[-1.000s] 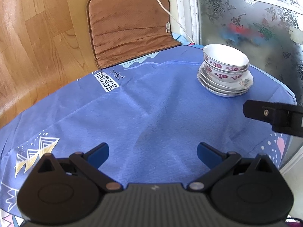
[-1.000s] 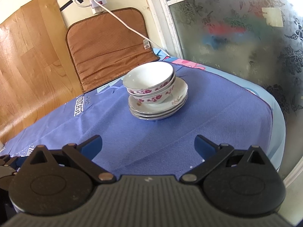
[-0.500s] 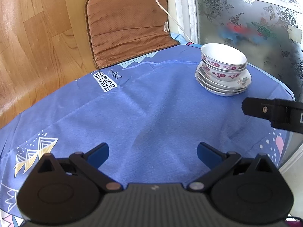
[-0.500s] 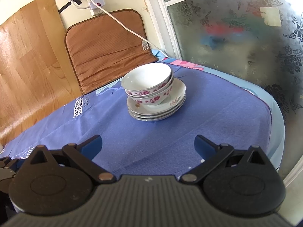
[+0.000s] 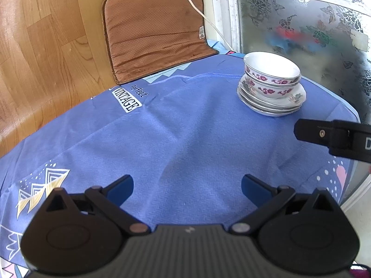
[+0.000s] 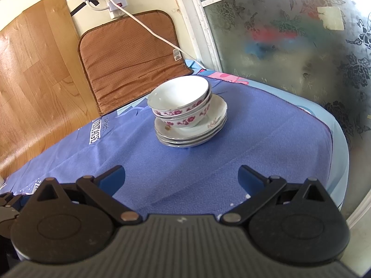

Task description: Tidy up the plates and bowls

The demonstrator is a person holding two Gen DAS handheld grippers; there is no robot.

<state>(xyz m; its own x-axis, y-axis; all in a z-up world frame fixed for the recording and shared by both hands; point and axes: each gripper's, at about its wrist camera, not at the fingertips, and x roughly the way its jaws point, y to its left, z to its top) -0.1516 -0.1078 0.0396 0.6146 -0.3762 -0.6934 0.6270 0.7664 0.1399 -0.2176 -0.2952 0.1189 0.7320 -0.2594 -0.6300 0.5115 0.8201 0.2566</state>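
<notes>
The right gripper (image 5: 334, 139) is running off the left view's right edge, so its fingertips are not showing there. The lower bowl (image 6: 185, 119) is sitting mostly hidden under the top bowl (image 6: 179, 97). The plates (image 6: 192, 135) are showing only their rims, too close to count. Shapes behind the frosted glass (image 6: 289, 46) are blurring into red and blue smears.

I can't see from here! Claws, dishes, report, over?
Left claw open, empty. Right claw open, empty. Two bowls stacked on plates, untouched. Nothing blocking.
</notes>
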